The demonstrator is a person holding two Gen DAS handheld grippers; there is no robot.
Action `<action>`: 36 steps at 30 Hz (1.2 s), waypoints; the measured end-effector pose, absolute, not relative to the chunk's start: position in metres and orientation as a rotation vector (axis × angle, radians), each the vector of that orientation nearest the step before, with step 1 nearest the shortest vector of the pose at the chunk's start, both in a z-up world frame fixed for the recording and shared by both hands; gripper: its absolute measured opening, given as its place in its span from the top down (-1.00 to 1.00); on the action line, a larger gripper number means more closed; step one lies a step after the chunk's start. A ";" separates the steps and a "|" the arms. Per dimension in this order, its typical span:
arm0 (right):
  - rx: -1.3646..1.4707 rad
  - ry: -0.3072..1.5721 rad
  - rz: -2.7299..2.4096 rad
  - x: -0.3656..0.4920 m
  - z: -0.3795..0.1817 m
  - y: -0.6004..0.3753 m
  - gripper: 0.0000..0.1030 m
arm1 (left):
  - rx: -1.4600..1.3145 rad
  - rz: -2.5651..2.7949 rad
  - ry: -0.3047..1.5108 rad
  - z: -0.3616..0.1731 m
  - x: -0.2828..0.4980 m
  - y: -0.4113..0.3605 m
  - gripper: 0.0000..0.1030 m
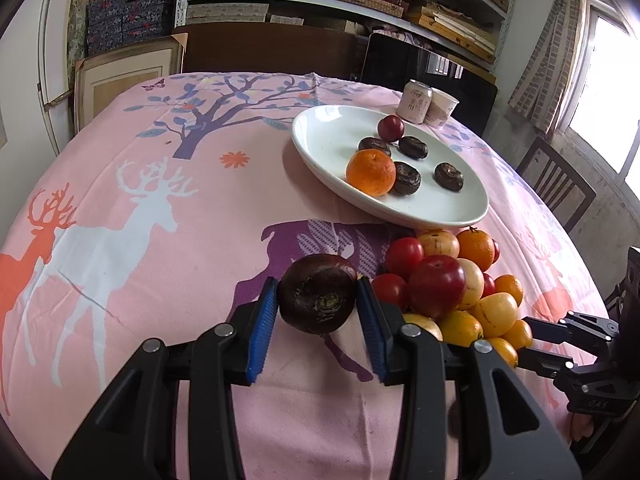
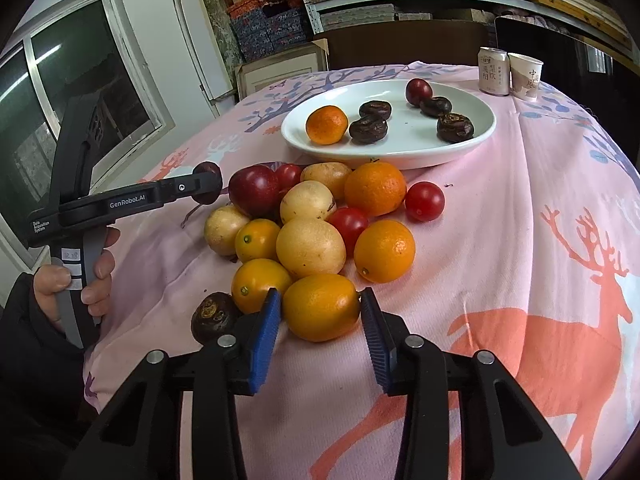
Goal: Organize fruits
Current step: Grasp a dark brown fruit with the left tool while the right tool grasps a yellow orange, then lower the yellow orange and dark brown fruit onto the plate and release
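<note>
My left gripper (image 1: 318,295) is shut on a dark water chestnut (image 1: 317,294) and holds it above the pink cloth, left of the fruit pile (image 1: 452,292). It also shows in the right wrist view (image 2: 208,186). My right gripper (image 2: 320,312) has its blue pads on both sides of a yellow-orange citrus (image 2: 322,306) at the near edge of the pile (image 2: 316,220); whether they press on it is unclear. The white plate (image 1: 320,140) (image 2: 400,148) holds an orange, a red plum and several dark chestnuts. Another chestnut (image 2: 212,316) lies left of my right gripper.
A drink can (image 2: 494,70) and a paper cup (image 2: 526,76) stand behind the plate. The table is covered by a pink deer-print cloth (image 1: 160,220). A wooden chair (image 1: 556,184) stands at the right; shelves fill the back wall.
</note>
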State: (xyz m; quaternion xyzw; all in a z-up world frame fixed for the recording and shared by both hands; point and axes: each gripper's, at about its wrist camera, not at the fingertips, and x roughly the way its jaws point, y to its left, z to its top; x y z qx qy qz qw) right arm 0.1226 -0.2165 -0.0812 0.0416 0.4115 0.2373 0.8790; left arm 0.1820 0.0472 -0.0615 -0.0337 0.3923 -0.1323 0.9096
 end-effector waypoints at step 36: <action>0.151 0.817 0.493 0.117 -0.078 -0.230 0.20 | -0.090 -0.280 0.795 -0.059 0.181 0.050 0.23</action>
